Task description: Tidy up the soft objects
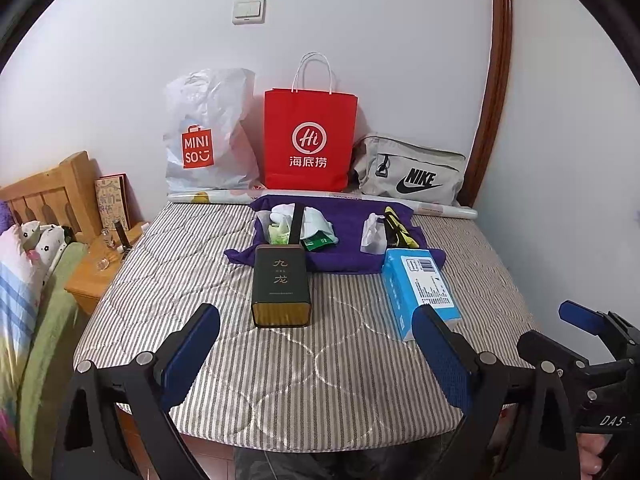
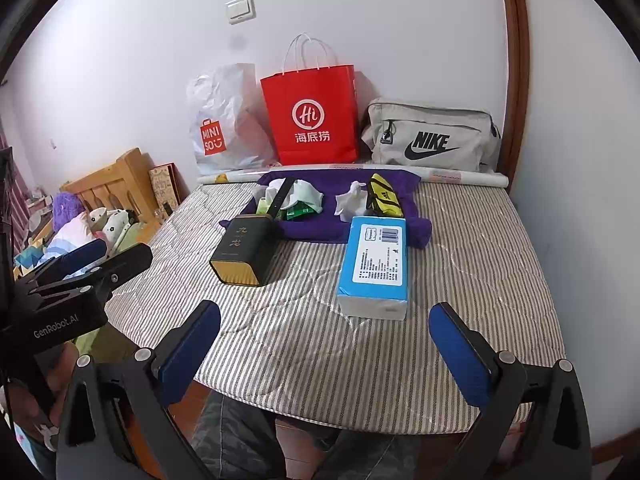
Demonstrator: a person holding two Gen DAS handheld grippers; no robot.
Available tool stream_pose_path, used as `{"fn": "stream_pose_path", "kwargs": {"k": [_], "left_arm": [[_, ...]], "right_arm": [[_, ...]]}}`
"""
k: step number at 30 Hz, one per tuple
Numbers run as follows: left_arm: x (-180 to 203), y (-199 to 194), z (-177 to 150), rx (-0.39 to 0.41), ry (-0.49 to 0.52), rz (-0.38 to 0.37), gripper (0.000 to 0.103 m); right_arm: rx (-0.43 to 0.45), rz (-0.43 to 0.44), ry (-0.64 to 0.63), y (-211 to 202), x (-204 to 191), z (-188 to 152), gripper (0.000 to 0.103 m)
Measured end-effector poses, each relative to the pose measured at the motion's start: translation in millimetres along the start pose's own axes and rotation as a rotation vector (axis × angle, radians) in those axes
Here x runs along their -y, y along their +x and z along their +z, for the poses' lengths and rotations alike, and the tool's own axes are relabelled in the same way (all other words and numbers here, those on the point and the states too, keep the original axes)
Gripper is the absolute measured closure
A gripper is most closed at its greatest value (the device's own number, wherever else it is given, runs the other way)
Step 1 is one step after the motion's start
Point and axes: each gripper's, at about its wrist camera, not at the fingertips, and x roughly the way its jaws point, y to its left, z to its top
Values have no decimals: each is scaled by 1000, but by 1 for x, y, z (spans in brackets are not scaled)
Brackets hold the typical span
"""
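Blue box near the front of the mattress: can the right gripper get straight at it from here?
Probably yes. The right gripper is open and empty, and only bare striped mattress lies between it and the blue box. The dark tin sits apart to the left.

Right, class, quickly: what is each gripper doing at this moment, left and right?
Left gripper: open, holding nothing, above the striped mattress.
Right gripper: open, holding nothing.

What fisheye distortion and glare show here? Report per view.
Left wrist view: brown wooden door frame bows strongly, dark corner vignette. Right wrist view: same bowing frame, soft sheen on the striped grey mattress; both sharp, evenly lit.
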Motion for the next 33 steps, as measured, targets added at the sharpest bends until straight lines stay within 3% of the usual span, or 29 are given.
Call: {"fn": "stream_pose_path", "kwargs": {"k": [33], "left_arm": [[2,-1,-3,-4,2,-5,6]], "right_arm": [[4,3,2,-4,0,0,0]]}}
